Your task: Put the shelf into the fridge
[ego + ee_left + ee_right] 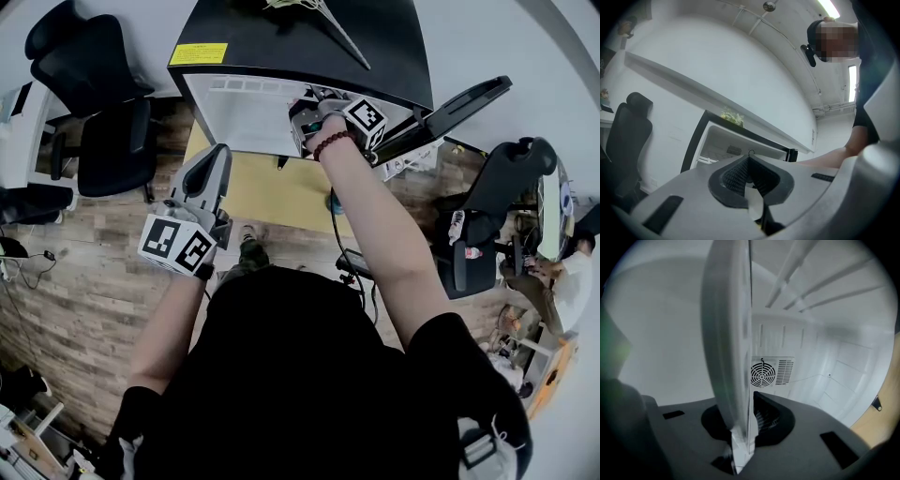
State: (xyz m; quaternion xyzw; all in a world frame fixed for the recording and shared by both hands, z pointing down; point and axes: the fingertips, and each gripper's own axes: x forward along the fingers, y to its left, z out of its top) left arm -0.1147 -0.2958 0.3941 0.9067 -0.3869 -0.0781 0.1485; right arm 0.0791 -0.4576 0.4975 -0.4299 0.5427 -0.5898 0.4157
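The black-topped fridge [300, 47] stands open at the top of the head view, its door [464, 103] swung out to the right. The white shelf [246, 117] lies flat in the opening. My right gripper [302, 127] is shut on its right edge. In the right gripper view the shelf [729, 333] runs edge-on between the jaws of the right gripper [745, 427], with the fridge's white inner wall and fan vent [771, 372] behind it. My left gripper [214, 161] hangs back at the lower left, shut and holding nothing. It [752, 187] faces the open fridge [717, 140].
A yellow mat [272, 192] lies on the wooden floor in front of the fridge. Black office chairs stand at the left [103, 122] and at the right [497, 206]. A seated person [562, 281] is at the right edge. Cables trail over the floor at the left.
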